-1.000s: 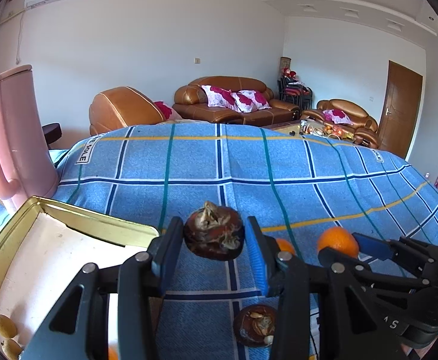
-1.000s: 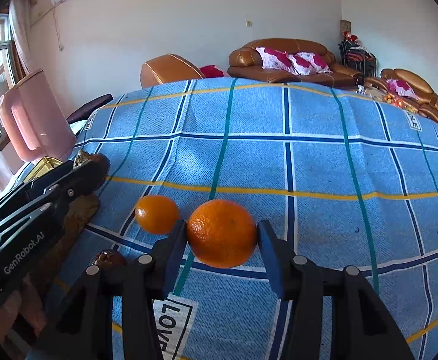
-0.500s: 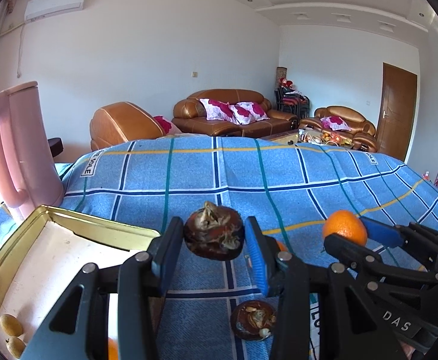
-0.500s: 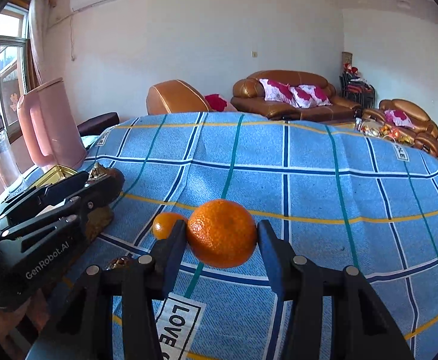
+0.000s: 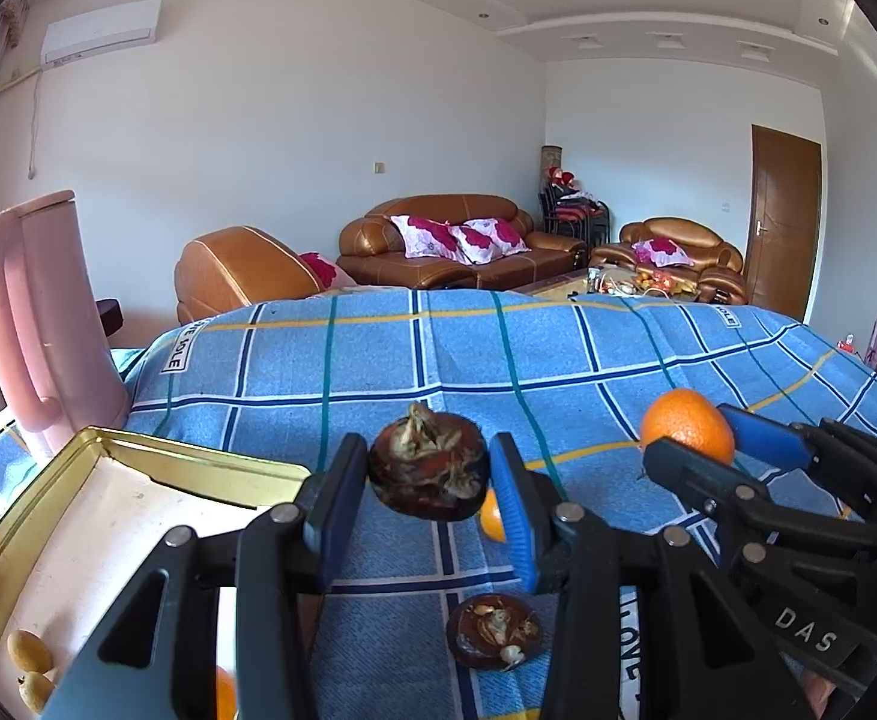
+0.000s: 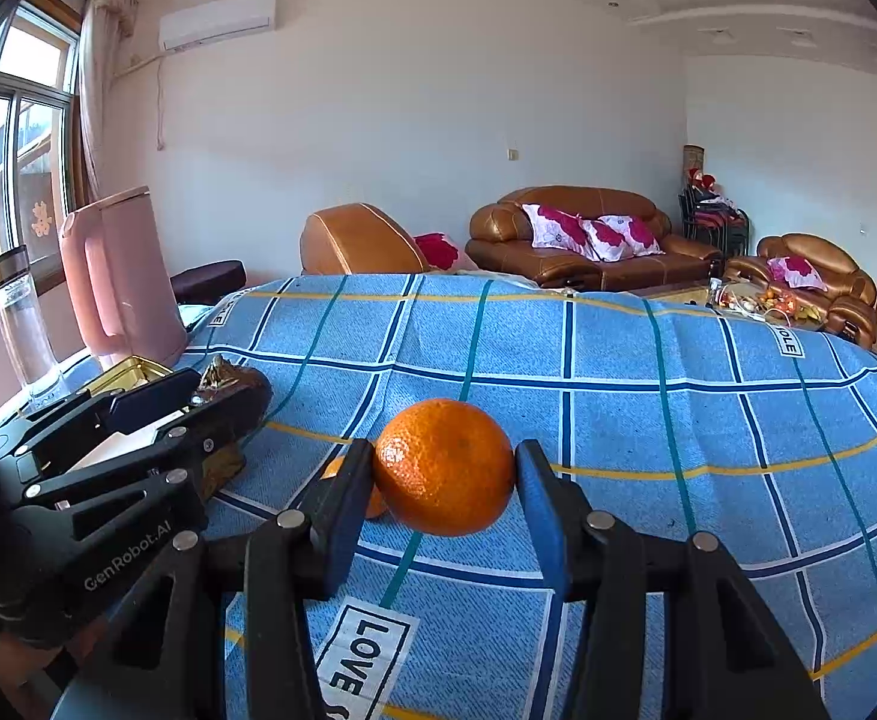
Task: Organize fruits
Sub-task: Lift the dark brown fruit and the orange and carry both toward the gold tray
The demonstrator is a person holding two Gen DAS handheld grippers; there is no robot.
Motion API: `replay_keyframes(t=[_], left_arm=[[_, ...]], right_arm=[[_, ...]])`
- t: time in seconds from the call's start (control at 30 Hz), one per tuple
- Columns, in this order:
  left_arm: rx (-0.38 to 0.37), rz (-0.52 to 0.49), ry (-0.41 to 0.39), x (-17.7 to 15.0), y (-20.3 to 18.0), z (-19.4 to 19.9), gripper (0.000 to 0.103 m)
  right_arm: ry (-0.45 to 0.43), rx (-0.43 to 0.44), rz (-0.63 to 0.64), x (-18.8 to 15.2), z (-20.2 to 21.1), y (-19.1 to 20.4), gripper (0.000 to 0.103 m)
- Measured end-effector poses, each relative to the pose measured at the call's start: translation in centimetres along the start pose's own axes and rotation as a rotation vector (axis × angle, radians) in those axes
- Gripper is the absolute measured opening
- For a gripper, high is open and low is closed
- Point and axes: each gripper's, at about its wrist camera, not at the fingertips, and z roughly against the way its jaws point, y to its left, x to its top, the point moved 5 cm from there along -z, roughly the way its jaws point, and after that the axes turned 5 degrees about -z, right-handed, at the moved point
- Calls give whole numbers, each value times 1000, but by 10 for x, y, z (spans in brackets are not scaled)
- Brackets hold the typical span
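My left gripper (image 5: 429,474) is shut on a dark brown mangosteen (image 5: 429,465) and holds it above the blue checked tablecloth (image 5: 498,354). My right gripper (image 6: 444,468) is shut on an orange mandarin (image 6: 444,465), also lifted; that mandarin shows in the left wrist view (image 5: 685,425). A second mangosteen (image 5: 492,630) lies on the cloth below the left gripper. A second mandarin (image 5: 491,519) lies on the cloth, half hidden behind a finger, and shows in the right wrist view (image 6: 351,483). A gold tin tray (image 5: 102,450) sits at the left.
A pink kettle (image 5: 36,318) stands behind the tray, with a clear bottle (image 6: 21,324) beside it. Small yellow fruits (image 5: 30,651) lie in the tray's near corner. Sofas stand beyond the table's far edge.
Both grippers have risen with their fruit; the table looks lower in both views. The right gripper with the mandarin now sits higher in the left wrist view.
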Motion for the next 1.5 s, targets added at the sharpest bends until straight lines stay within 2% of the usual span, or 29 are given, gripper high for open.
replay_keyframes(t=[0.67, 1.5], left_arm=[[-1, -23, -86, 0, -6, 24, 44], [0, -62, -126, -2, -12, 41, 44]], right_arm=[[-94, 25, 15, -2, 24, 1, 50], [-155, 17, 42, -3, 42, 5, 50]])
